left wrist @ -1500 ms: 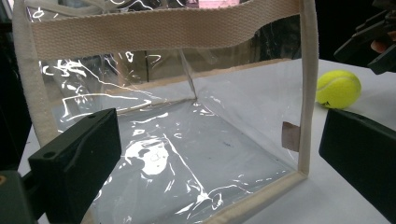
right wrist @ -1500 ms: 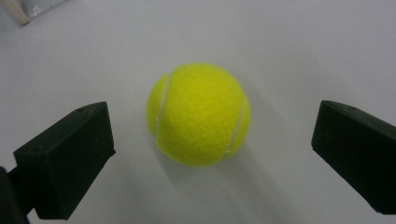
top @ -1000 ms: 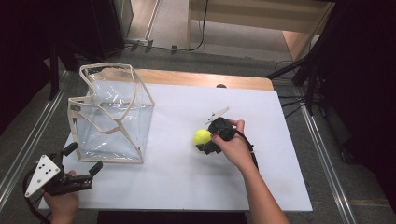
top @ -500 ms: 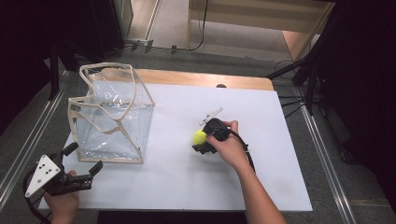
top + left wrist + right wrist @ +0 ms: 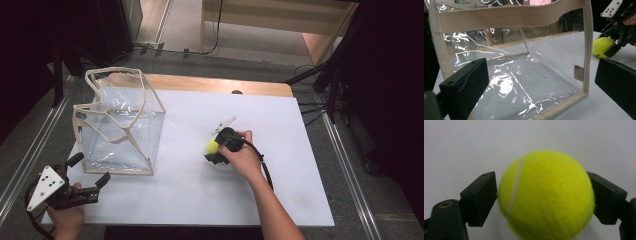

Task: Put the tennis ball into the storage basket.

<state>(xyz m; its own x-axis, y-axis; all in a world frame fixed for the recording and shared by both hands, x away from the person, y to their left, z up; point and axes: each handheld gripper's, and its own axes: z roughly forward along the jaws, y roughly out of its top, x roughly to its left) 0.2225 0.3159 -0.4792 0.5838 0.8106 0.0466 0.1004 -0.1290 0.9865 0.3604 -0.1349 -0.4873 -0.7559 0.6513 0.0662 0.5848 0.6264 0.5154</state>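
A yellow-green tennis ball [image 5: 213, 146] lies on the white table [image 5: 280, 195], right of the middle. My right gripper [image 5: 212, 151] reaches it from the right, and its jaws have just been closing with the ball between them. In the right gripper view both pads [image 5: 480, 197] touch the ball [image 5: 546, 195] at its sides. A clear plastic bag [image 5: 120, 125] with beige trim stands upright and open-topped at the left. My left gripper [image 5: 90, 170] rests open at the front left corner, facing the bag's wall [image 5: 524, 65]. The left gripper view also holds the ball [image 5: 602, 46] and the right gripper [image 5: 617, 37].
A wooden strip [image 5: 210, 84] runs along the table's far edge. Metal rails [image 5: 30, 150] flank both sides. Dark stands and cables [image 5: 330, 95] sit beyond the far right corner. Bare white surface stretches between bag and ball.
The right gripper's jaws have closed in around the tennis ball, and the hand has shifted slightly toward it. The left gripper and the bag have stayed put.
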